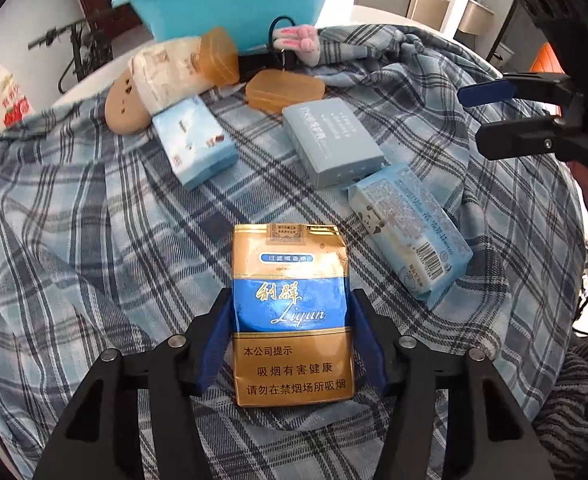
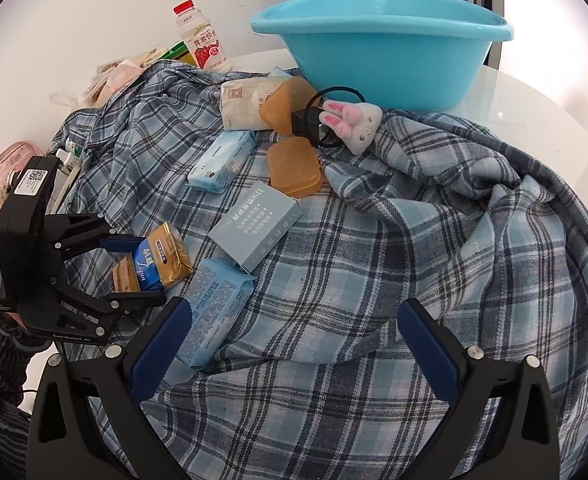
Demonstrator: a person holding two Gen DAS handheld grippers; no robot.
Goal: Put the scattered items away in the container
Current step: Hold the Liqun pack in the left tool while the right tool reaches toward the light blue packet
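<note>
Your left gripper (image 1: 291, 334) tilted steeply down, jaws clamped on the gold-and-blue "Liqun" cigarette pack (image 1: 291, 312), pack on the plaid cloth (image 1: 93, 240) well short of the blue basin (image 1: 229, 0), your right gripper (image 2: 294, 344) hovering spread wide, gripping nothing.

Both wrist cameras look steeply down, close over the plaid cloth (image 1: 93, 220), sharing the blue basin (image 2: 382, 52) beyond.
</note>
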